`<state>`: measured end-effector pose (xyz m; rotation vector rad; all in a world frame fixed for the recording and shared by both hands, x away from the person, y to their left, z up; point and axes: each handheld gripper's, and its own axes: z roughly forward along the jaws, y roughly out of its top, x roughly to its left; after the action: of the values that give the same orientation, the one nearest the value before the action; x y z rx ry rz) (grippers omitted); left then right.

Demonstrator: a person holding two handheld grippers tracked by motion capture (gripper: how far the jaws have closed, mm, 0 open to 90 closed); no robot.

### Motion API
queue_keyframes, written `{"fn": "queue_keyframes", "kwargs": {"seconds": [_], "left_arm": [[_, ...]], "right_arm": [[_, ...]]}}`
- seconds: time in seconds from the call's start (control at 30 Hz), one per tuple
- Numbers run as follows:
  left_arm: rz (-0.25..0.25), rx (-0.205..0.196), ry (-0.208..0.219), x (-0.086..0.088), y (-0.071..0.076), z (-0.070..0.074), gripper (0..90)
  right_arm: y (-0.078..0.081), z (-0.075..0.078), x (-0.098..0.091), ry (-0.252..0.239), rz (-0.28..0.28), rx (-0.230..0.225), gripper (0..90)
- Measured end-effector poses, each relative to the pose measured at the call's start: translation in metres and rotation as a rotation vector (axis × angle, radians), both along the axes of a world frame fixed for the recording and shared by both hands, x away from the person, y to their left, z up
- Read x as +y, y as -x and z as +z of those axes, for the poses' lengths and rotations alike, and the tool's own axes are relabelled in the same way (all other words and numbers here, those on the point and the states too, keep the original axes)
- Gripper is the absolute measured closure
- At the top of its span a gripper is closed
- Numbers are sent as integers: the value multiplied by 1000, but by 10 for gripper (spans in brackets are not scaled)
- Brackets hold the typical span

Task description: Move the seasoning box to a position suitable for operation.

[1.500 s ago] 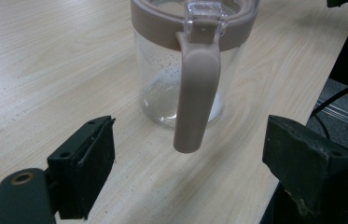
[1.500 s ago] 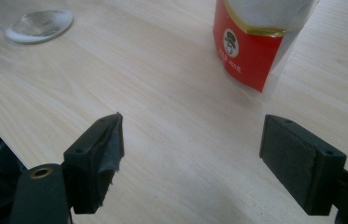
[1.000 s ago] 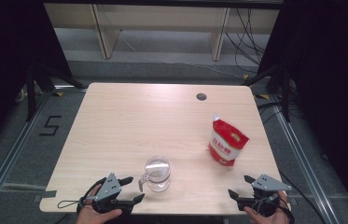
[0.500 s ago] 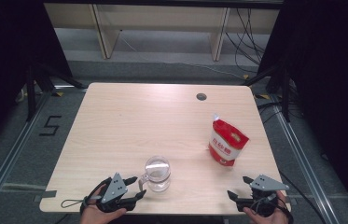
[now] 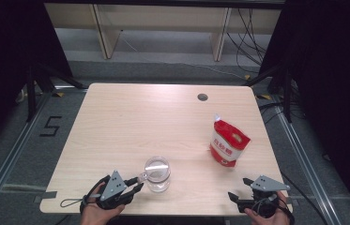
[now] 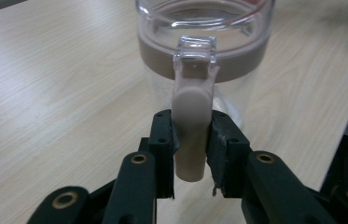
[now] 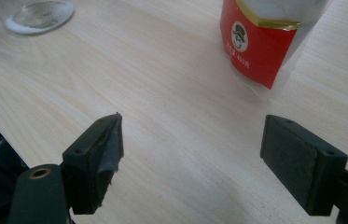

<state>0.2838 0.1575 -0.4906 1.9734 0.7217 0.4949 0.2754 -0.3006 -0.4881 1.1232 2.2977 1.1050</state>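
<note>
A clear glass jar (image 5: pixel 157 173) with a beige collar stands near the table's front edge. Its beige latch tab (image 6: pixel 190 126) sticks out toward me. My left gripper (image 5: pixel 137 183) has just been closing, and its pads now press on both sides of that tab (image 5: pixel 142 177). In the left gripper view the jar (image 6: pixel 204 42) rises right behind the left gripper (image 6: pixel 191 154). My right gripper (image 5: pixel 238 197) rests at the front right corner, open and holding nothing. A red and white pouch (image 5: pixel 228 143) stands upright beyond it; the right gripper (image 7: pixel 190 154) faces the pouch (image 7: pixel 260 42) from some distance.
The light wooden table (image 5: pixel 130 122) has a small round cable hole (image 5: pixel 202 97) at the back right. Wooden shelf legs and cables lie on the floor behind the table. The jar's base (image 7: pixel 38 16) appears at the top left of the right gripper view.
The left gripper's jaws have narrowed onto the jar's latch tab. Both hands, the jar and the pouch have kept their places.
</note>
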Motion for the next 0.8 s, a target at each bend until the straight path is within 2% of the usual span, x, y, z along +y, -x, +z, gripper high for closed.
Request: {"fn": "queue_keyframes", "kwargs": {"seconds": [0.03, 0.07, 0.1, 0.13, 0.17, 0.2, 0.23, 0.3, 0.33, 0.37, 0.43, 0.5, 0.53, 0.57, 0.6, 0.67, 0.7, 0.73, 0.8], "left_arm": [[7, -2, -8, 2, -2, 0, 725], [17, 15, 5, 2, -3, 0, 726], [19, 3, -1, 3, -5, 0, 726], [21, 9, 11, 2, -7, -1, 725], [24, 6, 13, 0, -8, -2, 726], [24, 6, 13, 0, -8, -2, 729], [27, -3, -12, -1, -10, -1, 731], [35, -2, -5, -2, -11, -1, 735], [27, -14, -17, -2, -14, -1, 735], [34, -1, 5, -4, -14, -2, 737], [14, -14, -5, -6, -21, -2, 740], [19, -11, -2, -8, -22, -2, 741], [15, -8, -5, -9, -23, -2, 741], [2, -17, -11, -11, -25, -2, 741], [23, 18, 10, -14, -24, -2, 741], [9, 7, 6, -16, -26, -2, 741], [-1, 0, 5, -17, -27, -2, 741], [8, 20, 26, -21, -27, -3, 741], [-1, 8, 13, -24, -29, -2, 741]], "right_arm": [[0, 0, -1, 8, -1, -9, 223], [0, 0, 0, 6, -3, -1, 223], [0, 0, 0, 6, -3, -1, 223], [2, 0, 2, -16, -19, 37, 223], [2, 0, 2, -16, -13, 39, 225], [2, 0, 2, -16, -13, 39, 225], [1, 0, 1, -9, -1, 20, 227], [1, 0, 1, -9, -1, 20, 227], [1, 0, 1, -8, -1, 21, 227], [0, 0, 1, -6, 3, 19, 228], [-1, 0, 1, -18, 8, 25, 228], [0, 0, 1, -12, 2, 23, 229], [-3, -1, 1, -12, 29, 2, 229], [-3, -1, 1, -8, 30, 7, 230], [0, 0, 3, -23, 0, 50, 230], [0, 1, 3, -22, -2, 49, 230], [-2, 0, 2, -13, 16, 18, 230], [-2, 0, 2, -15, 19, 16, 230], [-4, 0, 1, -6, 29, 2, 231]]}}
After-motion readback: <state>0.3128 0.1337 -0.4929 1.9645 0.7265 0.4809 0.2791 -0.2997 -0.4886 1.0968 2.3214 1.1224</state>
